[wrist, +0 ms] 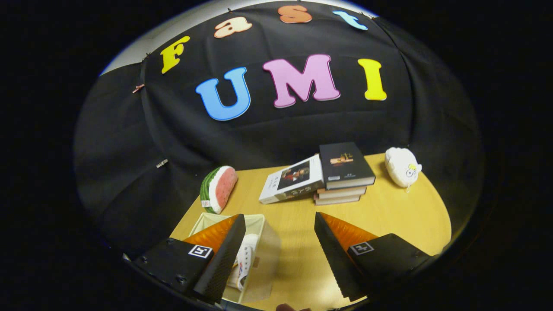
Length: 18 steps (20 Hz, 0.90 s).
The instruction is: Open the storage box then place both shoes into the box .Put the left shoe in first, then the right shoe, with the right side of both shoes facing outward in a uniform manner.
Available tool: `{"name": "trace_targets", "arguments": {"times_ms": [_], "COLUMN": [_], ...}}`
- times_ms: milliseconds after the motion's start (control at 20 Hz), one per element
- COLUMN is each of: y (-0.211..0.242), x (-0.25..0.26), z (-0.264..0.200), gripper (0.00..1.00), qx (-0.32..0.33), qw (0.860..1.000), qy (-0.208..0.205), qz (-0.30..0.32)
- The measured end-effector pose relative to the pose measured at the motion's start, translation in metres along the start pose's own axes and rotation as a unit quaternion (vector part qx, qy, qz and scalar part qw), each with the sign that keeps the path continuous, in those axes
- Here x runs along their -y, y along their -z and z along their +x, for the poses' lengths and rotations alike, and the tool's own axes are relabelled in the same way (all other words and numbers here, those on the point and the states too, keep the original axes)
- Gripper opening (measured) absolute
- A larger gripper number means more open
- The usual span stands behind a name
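Our tongs (278, 242) are wide apart and hold nothing. Bare table (389, 216) shows between the two fingers.

We look along the fingers in the gripper view. We use the storage box (263, 259) as our landmark. It sits low and close, partly under the left finger. Its top is open. We see a white shoe (247, 259) inside the box, standing on its side by the near wall. The left finger hides part of the box, so we cannot tell if a second shoe is in there too. We also cannot tell which shoe this one is, or which side faces out.

Beyond the box lies a toy watermelon slice (219, 189). Farther off to the right of the box is a pile of books (341, 177), with one white book (293, 179) leaning on it. A small white plush toy (402, 166) sits well past the books, far from the box.

What could go wrong? We think the left finger is very close to the box wall. If we swing the tongs, the finger may bump the box and push it, or tip the shoe over. Then the shoe would face the wrong way. If one shoe is still left to put in, squeezing it in may knock the first one down.
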<state>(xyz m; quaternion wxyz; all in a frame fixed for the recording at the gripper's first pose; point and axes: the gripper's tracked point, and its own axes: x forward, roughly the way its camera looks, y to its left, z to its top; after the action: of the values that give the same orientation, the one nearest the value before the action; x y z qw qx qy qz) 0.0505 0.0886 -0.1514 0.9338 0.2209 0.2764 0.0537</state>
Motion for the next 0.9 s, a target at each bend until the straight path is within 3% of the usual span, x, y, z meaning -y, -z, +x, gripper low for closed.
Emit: {"name": "trace_targets", "arguments": {"times_ms": [200, 600, 900], "y": [-0.047, -0.12, -0.126], "x": [0.049, 0.154, 0.197], "z": [-0.022, -0.064, -0.077], "gripper": [0.99, 0.99, 0.99], "qx": [0.074, 0.173, 0.175], "qw": [0.995, 0.976, 0.973], "qy": [0.018, 0.083, 0.115], "qz": [-0.059, -0.099, -0.1]}}
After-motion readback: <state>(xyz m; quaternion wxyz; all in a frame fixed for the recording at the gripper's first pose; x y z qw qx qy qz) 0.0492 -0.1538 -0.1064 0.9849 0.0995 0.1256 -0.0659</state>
